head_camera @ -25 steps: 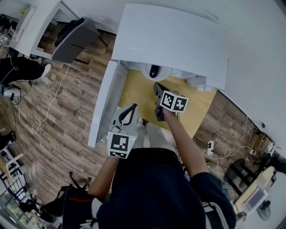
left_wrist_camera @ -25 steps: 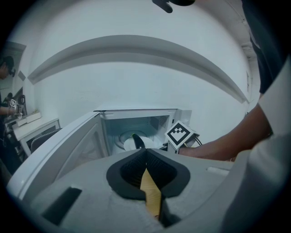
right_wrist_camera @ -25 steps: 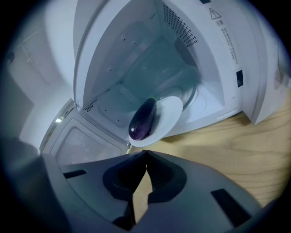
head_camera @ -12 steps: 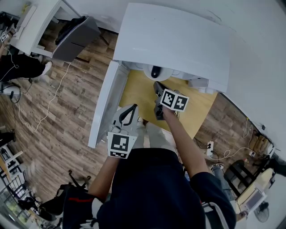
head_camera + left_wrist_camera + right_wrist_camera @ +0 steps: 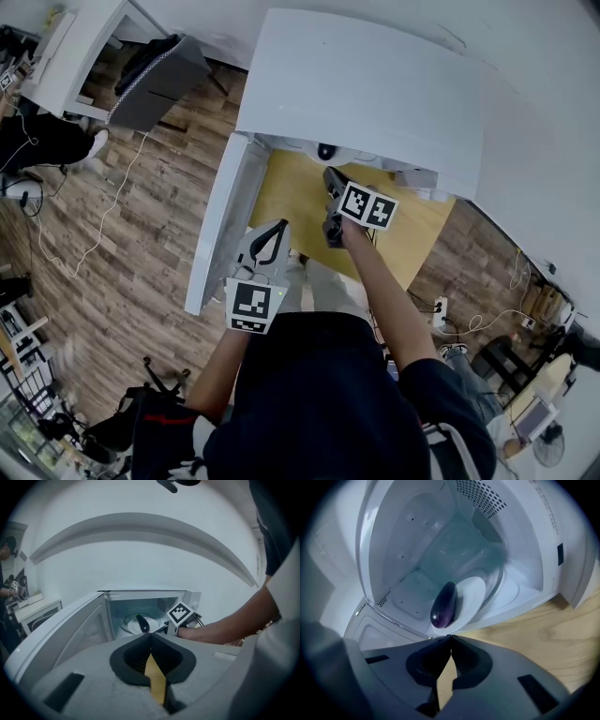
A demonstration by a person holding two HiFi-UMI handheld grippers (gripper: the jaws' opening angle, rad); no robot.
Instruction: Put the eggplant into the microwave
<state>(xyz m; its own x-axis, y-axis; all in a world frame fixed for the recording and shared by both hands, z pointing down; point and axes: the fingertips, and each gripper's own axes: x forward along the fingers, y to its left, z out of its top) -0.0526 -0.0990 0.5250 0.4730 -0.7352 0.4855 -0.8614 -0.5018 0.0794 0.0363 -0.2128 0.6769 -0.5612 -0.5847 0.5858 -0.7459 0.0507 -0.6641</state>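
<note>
While I watch from the head view, my left tool sits nearest to the body, just beside the open door of the microwave. Its jaws meet tip to tip with nothing between them. Further forward, my right tool is held above the wooden counter, just before the microwave's mouth. Its jaws are likewise pressed together and empty. Beyond its tips, the eggplant lies inside the cavity on the edge of the round white plate, apart from both tools. Farthest back, a perforated side wall and the pale rear wall close the cavity.
</note>
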